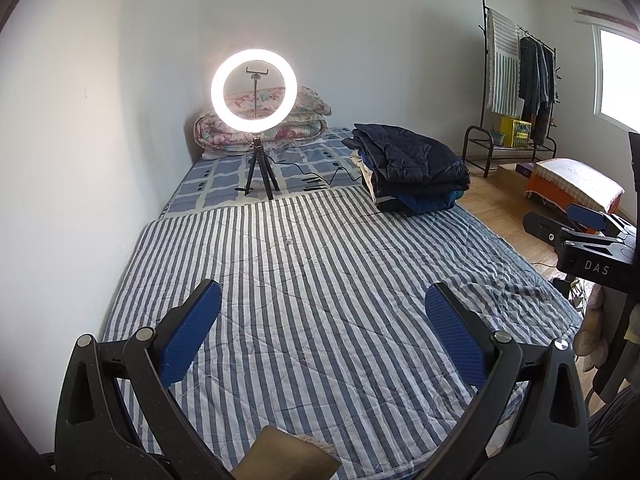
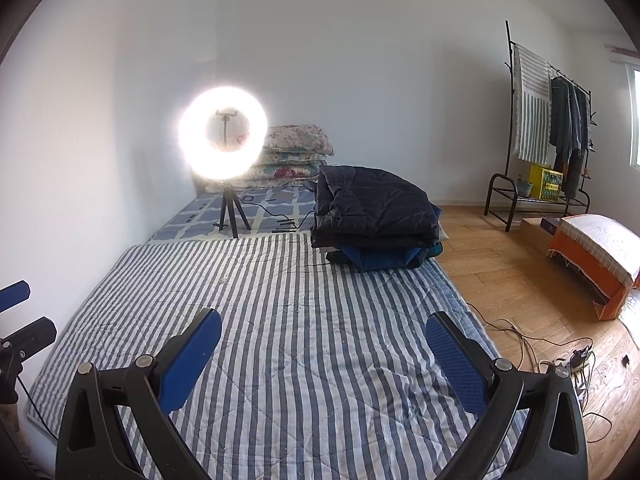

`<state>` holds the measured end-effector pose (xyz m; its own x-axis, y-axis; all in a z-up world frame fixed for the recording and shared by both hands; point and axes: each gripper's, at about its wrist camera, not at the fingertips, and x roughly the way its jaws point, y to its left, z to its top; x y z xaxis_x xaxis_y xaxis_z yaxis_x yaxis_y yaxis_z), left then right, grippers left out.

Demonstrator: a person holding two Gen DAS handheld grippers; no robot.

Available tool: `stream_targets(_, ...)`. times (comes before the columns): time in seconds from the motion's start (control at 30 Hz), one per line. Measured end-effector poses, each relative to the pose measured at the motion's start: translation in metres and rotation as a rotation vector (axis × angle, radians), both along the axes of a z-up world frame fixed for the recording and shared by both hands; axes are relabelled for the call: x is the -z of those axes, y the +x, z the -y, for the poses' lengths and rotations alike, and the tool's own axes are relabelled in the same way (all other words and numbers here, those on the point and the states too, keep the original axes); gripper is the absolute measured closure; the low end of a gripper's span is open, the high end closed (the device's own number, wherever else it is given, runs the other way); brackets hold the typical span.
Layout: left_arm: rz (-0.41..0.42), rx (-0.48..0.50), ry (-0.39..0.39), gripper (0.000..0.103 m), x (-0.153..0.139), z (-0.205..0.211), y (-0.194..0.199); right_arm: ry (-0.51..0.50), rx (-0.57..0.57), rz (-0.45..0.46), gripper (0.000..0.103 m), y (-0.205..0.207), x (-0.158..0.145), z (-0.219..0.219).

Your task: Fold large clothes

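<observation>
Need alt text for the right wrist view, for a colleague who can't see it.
Right gripper, jaws open and empty, hovers over a striped quilt. A stack of folded dark clothes sits at the quilt's far right, with a lit ring light to its left.

Your clothes sit in one stack of folded garments [image 1: 414,168] at the far right of the bed [image 1: 312,280], where the striped quilt [image 2: 280,320] meets the checked sheet [image 1: 224,176]. On top you have a dark navy, quilted padded jacket [image 2: 372,204], folded flat with its edges roughly squared and its surface gently puckered. Under it you can see a brighter blue garment [image 2: 380,258] poking out at the front, and from the left view a pale cream layer [image 1: 370,180] showing at the stack's left side. The pile leans slightly, overhanging the bed's right edge
</observation>
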<state>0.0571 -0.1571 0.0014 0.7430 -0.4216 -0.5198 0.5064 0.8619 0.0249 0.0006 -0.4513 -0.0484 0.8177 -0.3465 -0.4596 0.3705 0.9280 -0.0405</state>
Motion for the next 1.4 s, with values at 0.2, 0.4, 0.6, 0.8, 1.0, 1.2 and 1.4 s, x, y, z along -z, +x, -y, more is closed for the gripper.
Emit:
stream_targets(0.2, 0.001, -0.007, 0.0, 0.0, 0.0001, -0.0009, 0.0015, -0.01, 0.001, -0.009, 0.0, -0.0006, 0.0, -0.0003)
stream_targets(0.4, -0.002, -0.009, 0.002, 0.0, 0.0007, -0.0013, 0.0026, -0.008, 0.002, -0.015, 0.0, 0.0007, 0.001, -0.0003)
stream_targets(0.6, -0.009, -0.012, 0.006, 0.0, 0.0025, -0.001, 0.0044, -0.008, 0.003, -0.018, 0.0, 0.0014, 0.002, -0.0002)
stream_targets(0.8, -0.009, -0.029, 0.007, 0.0, 0.004, -0.0011, 0.0048, -0.007, 0.003, -0.019, 0.0, 0.0009, 0.0028, -0.0009)
stream_targets(1.0, 0.001, -0.045, 0.012, 0.0, 0.0042, -0.0009, 0.003, -0.005, 0.003, -0.02, 0.0, 0.0018, 0.0042, -0.0005)
stream_targets(1.2, 0.012, -0.045, 0.014, 0.0, 0.0041, -0.0006, 0.0005, -0.003, 0.004, -0.022, 0.0, 0.0017, 0.0059, 0.0)
stream_targets(1.4, 0.016, -0.058, 0.004, 0.0, 0.0007, -0.0012, 0.0035, -0.002, 0.006, -0.022, 0.0, 0.0016, 0.0064, 0.0005)
